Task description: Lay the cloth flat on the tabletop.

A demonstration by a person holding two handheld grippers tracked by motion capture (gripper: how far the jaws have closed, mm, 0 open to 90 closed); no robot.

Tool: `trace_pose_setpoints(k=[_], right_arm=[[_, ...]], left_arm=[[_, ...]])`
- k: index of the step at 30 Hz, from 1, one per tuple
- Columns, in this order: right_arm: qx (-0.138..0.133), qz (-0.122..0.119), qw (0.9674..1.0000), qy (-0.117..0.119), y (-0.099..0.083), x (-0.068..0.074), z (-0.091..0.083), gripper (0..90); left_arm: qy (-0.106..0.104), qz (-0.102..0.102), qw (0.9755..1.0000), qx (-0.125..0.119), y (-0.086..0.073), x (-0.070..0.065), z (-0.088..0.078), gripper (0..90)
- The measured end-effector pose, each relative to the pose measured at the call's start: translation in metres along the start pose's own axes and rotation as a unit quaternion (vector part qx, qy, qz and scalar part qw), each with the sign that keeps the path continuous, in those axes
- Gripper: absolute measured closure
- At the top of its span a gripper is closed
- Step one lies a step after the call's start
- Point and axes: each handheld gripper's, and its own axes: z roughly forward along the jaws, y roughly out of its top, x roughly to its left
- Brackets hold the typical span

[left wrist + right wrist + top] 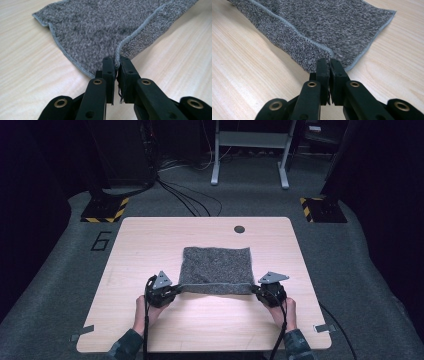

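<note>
Cloth (216, 264) lies mid-table, its near hem stretched parallel to the table's (150, 330) near edge between left gripper (173, 290) and right gripper (256, 290), each pinching one corner, probably a folded double layer.

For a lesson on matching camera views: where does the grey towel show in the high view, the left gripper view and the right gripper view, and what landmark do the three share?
High view: the grey towel lies mid-table, near edge lifted.
Left gripper view: it spreads across the top, one corner pinched between the black jaws.
Right gripper view: across the top, the other near corner pinched.
Shared landmark: the towel's pale hemmed edge.
</note>
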Motion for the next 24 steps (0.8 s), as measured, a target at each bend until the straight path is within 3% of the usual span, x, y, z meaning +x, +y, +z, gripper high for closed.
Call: trace_pose_setpoints(k=[6,9,13,15,17,18,19,22,23,24], right_arm=[[0.009,0.006,0.9999,0.0,-0.009,0.003,-0.004,84.8],[0.011,0.012,0.9999,0.004,-0.014,0.003,-0.01,80.6],[0.001,0.024,0.9997,0.008,-0.016,-0.001,-0.023,72.3],[-0.006,0.031,0.9995,0.011,-0.013,-0.004,-0.029,64.7],[-0.01,0.038,0.9992,0.009,-0.007,-0.007,-0.031,56.4],[-0.01,0.038,0.9992,0.009,-0.007,-0.007,-0.031,56.4],[-0.007,0.042,0.9991,0.004,0.001,-0.008,-0.028,45.0],[0.002,0.038,0.9992,0.012,0.01,-0.004,-0.014,35.1],[0.008,0.032,0.9993,0.019,0.013,-0.001,-0.005,30.9],[0.014,0.028,0.9992,0.025,0.014,0.002,0.002,28.3]], left_arm=[[-0.013,-0.011,0.9998,0.007,-0.012,-0.005,-0.004,80.0],[-0.018,-0.02,0.9996,0.008,-0.015,-0.007,-0.01,72.5],[-0.023,-0.029,0.9993,-0.001,-0.01,-0.005,-0.024,48.1],[-0.016,-0.031,0.9994,-0.007,-0.004,-0.002,-0.029,35.8],[-0.006,-0.027,0.9996,-0.008,0.006,0.002,-0.029,30.6],[-0.006,-0.027,0.9996,-0.008,0.006,0.002,-0.029,28.8],[-0.002,-0.018,0.9998,-0.002,0.016,0.005,-0.022,27.7],[-0.006,-0.018,0.9998,0.008,0.021,0.006,-0.011,24.2],[-0.012,-0.01,0.9996,0.023,0.023,0.003,0.005,23.4],[-0.02,-0.005,0.9991,0.038,0.024,0.001,0.01,23.3]])
